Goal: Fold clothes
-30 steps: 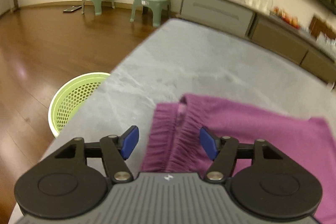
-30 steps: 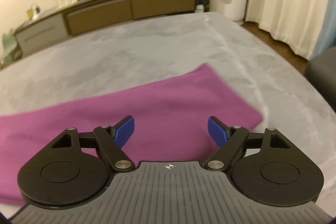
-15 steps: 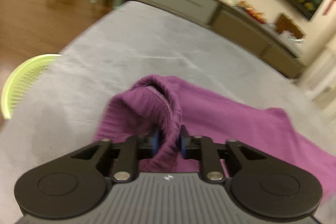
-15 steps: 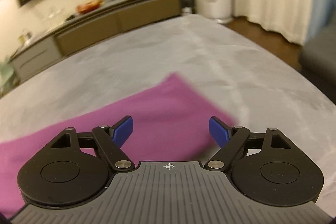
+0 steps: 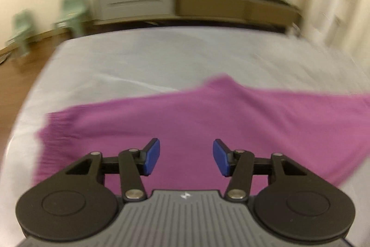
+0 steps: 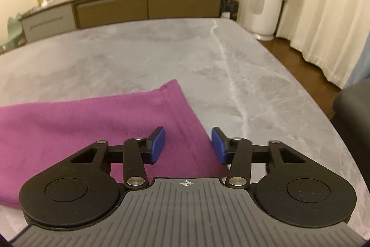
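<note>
The purple knit garment (image 5: pixel 208 122) lies spread flat on the grey marbled tabletop (image 6: pixel 161 54), with a gathered, ribbed edge at its left end in the left wrist view (that view is smeared by motion blur) and a stitched hem along its right end (image 6: pixel 178 112) in the right wrist view. The left gripper (image 5: pixel 186 157) hangs over the middle of the cloth with its blue-padded jaws spread wide and nothing between them. The right gripper (image 6: pixel 187 145) sits over the hemmed right end, jaws likewise wide apart: the left pad is over the fabric, the right pad over bare tabletop just past the edge, so the hem runs through the gap. Beyond the table stands a long low sideboard (image 6: pixel 129 7) carrying glassware and a fruit bowl. Two pale green plastic chairs (image 5: pixel 71 13) stand on the wooden floor at left, and cream curtains (image 6: pixel 328 4) hang at right.
</note>
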